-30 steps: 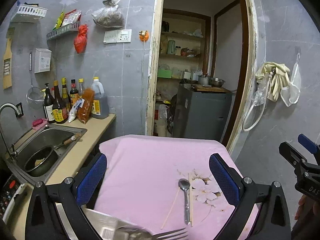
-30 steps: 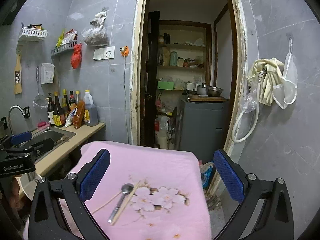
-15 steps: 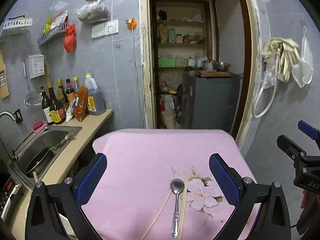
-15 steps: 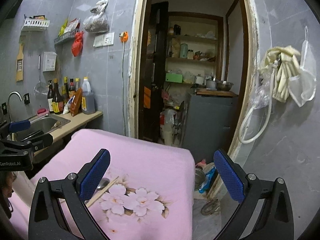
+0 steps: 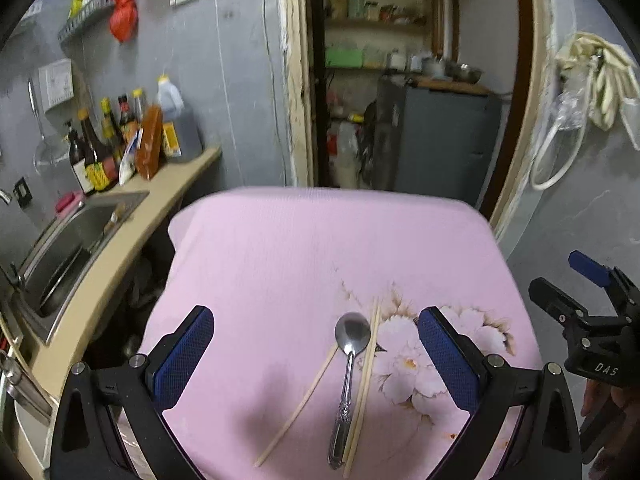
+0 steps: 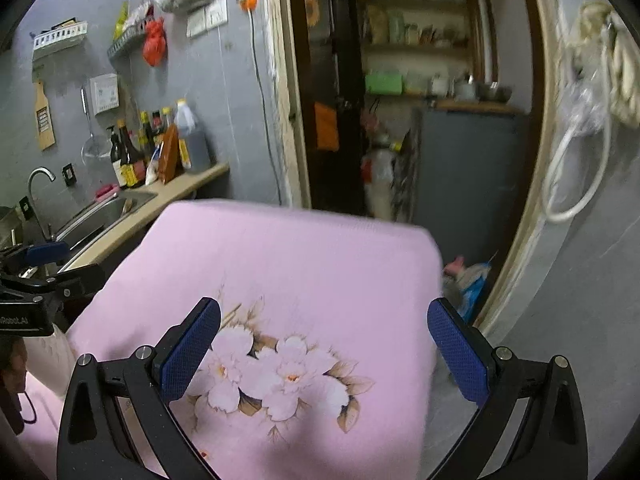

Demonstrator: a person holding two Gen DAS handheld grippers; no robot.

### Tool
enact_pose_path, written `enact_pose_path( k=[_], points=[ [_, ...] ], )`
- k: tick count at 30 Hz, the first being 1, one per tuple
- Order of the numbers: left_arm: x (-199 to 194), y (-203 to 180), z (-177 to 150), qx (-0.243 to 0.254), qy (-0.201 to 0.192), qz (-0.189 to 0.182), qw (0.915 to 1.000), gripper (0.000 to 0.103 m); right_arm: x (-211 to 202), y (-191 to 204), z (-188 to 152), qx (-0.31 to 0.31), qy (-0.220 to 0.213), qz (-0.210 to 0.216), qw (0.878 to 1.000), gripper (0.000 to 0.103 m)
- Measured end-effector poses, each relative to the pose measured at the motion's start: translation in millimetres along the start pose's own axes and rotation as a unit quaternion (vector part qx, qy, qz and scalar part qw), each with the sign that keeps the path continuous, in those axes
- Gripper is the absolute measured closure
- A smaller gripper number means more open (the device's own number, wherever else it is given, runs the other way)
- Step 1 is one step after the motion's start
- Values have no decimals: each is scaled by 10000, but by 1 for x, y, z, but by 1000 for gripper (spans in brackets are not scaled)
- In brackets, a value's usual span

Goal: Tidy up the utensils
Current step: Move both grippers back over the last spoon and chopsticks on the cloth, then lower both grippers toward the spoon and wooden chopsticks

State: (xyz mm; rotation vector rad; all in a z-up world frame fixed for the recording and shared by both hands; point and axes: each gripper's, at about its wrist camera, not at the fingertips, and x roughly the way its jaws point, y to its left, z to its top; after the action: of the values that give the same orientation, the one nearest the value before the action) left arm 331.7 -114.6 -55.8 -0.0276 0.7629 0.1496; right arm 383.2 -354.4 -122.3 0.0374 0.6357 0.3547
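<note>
From the left wrist view, the left tongs (image 5: 316,356) stand wide open with nothing between their blue pads, held above a desk under a pink flowered cloth (image 5: 280,256). Between the two fingers lies a metal spoon (image 5: 349,376), bowl pointing away and handle running back toward the camera. Touching or just beside its right edge lies one wooden chopstick (image 5: 365,380), almost parallel to it. A second chopstick (image 5: 298,404) lies to the spoon's left, slanted, its far tip near the spoon's neck and its near end well apart. Out past the right finger, at the frame's edge, the right tongs (image 5: 576,284) show from the side — a hand (image 5: 612,408) below them — and how far they gape cannot be told from here.

From the right wrist view, the right tongs (image 6: 324,356) are also wide open and empty, over the printed flowers (image 6: 276,376) on the cloth. Beyond the left finger a thin sliver, probably a chopstick tip (image 6: 232,314), peeks out; the spoon is hidden. The left tongs (image 6: 44,268) sit far left.
</note>
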Motion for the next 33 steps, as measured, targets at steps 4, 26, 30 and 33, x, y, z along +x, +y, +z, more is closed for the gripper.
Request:
enact_pose_path(
  k=[4,26,30,33],
  points=[
    [17,-4,-2,-39,235,70,9997,5,31,-5,-9,124,356,356,9987,10],
    [106,12,-46,-501,1952,161,9793,59,127,42,-41,-107,1817,1376,9736,68],
    [109,11,-45,-444,1937,156,9799,59,136,47,-41,-51,1971,1487,9690,68],
    [110,11,-43,-439,1910,130,9805,61,144,49,-41,26,2070,1549,9660,68]
  ],
)
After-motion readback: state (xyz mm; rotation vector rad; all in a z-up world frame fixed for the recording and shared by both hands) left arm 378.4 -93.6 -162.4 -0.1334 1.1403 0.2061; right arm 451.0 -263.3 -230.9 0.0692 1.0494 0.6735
